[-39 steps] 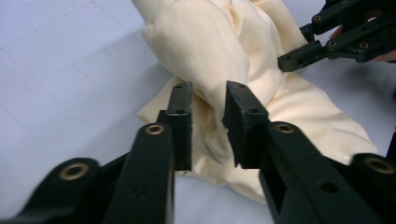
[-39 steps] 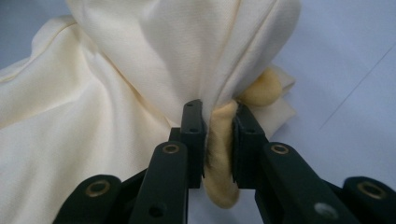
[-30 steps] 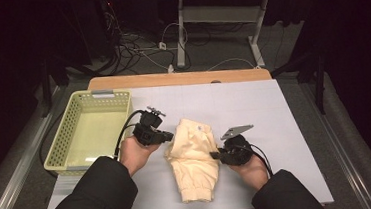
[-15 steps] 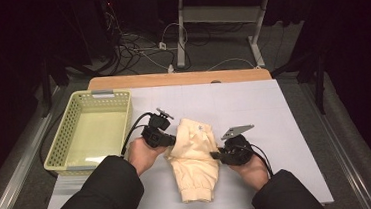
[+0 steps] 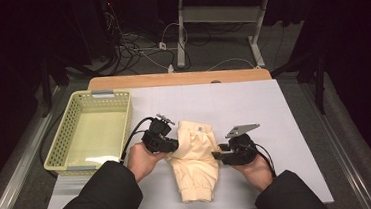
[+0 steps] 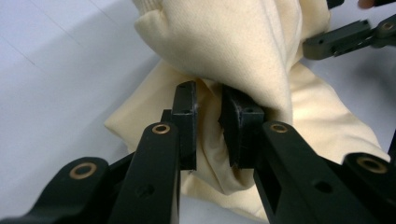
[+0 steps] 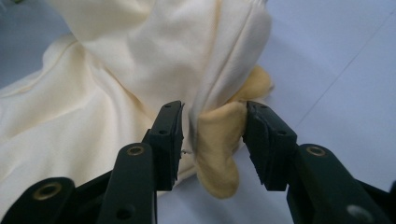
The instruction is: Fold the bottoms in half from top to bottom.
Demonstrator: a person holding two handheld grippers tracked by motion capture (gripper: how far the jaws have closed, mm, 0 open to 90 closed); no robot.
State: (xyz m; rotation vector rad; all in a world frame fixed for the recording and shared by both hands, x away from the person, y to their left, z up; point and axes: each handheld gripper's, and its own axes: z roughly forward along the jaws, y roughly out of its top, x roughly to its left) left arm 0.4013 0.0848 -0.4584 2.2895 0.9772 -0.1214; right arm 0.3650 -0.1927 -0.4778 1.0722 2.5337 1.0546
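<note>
On the white table [image 5: 253, 104], both tongs have just been loosening around the cream garment [image 5: 195, 159].

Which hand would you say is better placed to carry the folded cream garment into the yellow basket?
Left, likely: the left tool sits on the garment's basket side. Its jaws and the right tool's have just been opening, cloth between them.

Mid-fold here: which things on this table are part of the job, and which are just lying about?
In the job:
cream garment
left gripper, cloth between its jaws, which have just been opening
right gripper, cloth fold between its jaws, likewise just opening

Lying about:
yellow basket, apart from the garment
cables on the floor
</note>
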